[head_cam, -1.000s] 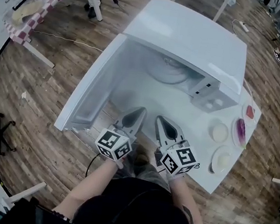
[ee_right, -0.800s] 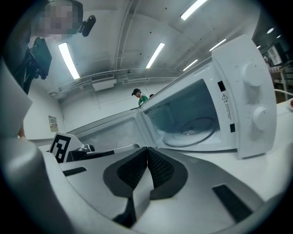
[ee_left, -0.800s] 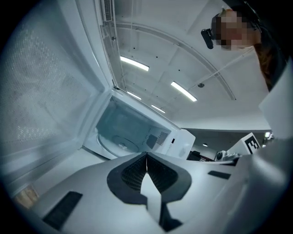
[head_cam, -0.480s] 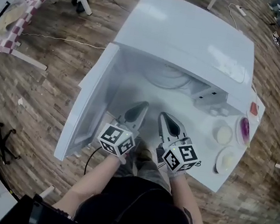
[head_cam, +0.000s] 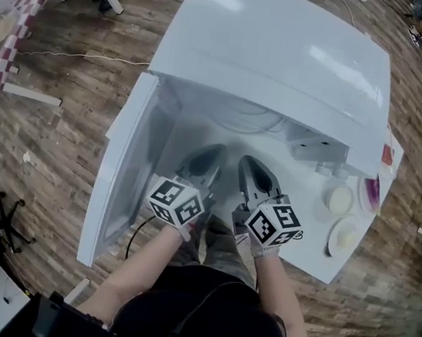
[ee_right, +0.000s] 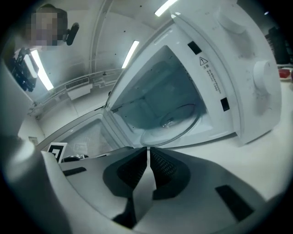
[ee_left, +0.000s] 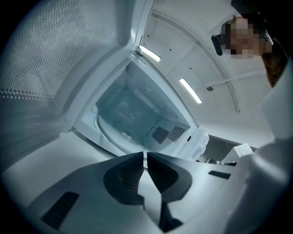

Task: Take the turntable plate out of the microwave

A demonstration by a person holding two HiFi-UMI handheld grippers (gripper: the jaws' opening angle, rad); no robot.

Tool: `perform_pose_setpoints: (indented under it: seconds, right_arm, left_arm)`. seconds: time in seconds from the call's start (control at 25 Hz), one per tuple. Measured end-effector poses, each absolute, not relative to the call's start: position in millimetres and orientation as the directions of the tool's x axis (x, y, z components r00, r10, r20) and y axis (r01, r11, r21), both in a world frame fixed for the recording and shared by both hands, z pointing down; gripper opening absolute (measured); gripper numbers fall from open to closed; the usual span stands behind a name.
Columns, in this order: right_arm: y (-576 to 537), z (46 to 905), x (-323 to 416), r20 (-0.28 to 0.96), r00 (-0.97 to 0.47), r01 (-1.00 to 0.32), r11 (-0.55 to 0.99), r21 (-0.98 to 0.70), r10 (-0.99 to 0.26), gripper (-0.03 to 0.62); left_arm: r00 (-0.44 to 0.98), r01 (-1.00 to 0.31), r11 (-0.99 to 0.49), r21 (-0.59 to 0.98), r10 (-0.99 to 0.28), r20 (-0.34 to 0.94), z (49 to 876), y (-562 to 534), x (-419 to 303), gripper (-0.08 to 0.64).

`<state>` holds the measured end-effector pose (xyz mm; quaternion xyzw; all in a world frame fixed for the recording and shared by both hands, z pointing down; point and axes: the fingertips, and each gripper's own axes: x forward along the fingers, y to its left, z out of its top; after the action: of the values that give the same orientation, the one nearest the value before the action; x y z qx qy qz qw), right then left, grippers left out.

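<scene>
In the left gripper view, the left gripper (ee_left: 145,154) is seen with jaws pressed together, empty. The right gripper (ee_right: 148,149) is likewise closed on nothing. The turntable plate (ee_right: 171,123) is seen lying inside the open microwave (head_cam: 290,50), untouched.

turntable plate (head_cam: 243,119) mostly under microwave (head_cam: 290,50) top
</scene>
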<state>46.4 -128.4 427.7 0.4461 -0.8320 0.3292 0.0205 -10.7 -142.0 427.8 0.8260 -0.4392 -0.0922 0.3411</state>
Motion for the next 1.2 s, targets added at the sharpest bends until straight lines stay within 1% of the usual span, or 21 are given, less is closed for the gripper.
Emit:
perform_pose_setpoints:
  seconds: [0.28,0.4,0.48,0.56,0.72,0.8,0.88,1.0,1.2]
  right_arm:
    - [-154,441,54,0.329,-0.575,-0.724,0.278,-0.631,-0.749,0.021]
    - [-160,448,58,0.328,-0.559,-0.698,0.218,-0.682,-0.762,0.021]
    - [-163,452,59,0.32,-0.553,-0.664,0.174,-0.728,-0.77,0.04]
    - [-167,454,58,0.303,-0.553,-0.616,0.137,-0.775,-0.776,0.089]
    - [-181,457,59,0.273,-0.537,-0.505,0.045,-0.862,-0.798,0.12]
    - [-187,457,58,0.248,-0.53,-0.431,0.006,-0.902,-0.811,0.12]
    - [-192,458,60,0.24,-0.52,-0.387,-0.025,-0.922,-0.82,0.12]
    - [-198,461,62,0.256,-0.505,-0.374,-0.058,-0.926,-0.824,0.12]
    - [-203,467,62,0.275,-0.491,-0.36,-0.095,-0.928,-0.827,0.113]
  left_arm:
    - [0.601,-0.579,-0.295,0.76,-0.784,0.154,445,-153,-8,0.014]
    - [0.601,-0.523,-0.265,0.81,-0.789,0.13,448,-160,-8,0.038]
    - [0.607,-0.495,-0.253,0.831,-0.785,0.123,447,-164,-6,0.052]
    - [0.609,-0.502,-0.248,0.828,-0.782,0.135,446,-167,-6,0.064]
    - [0.598,-0.594,-0.251,0.764,-0.773,0.211,447,-169,-9,0.082]
    - [0.585,-0.606,-0.22,0.764,-0.775,0.241,450,-168,-11,0.109]
    - [0.578,-0.585,-0.174,0.792,-0.774,0.257,454,-167,-13,0.13]
    - [0.583,-0.547,-0.127,0.827,-0.767,0.268,456,-168,-13,0.144]
    - [0.588,-0.536,-0.081,0.84,-0.75,0.303,460,-169,-16,0.144]
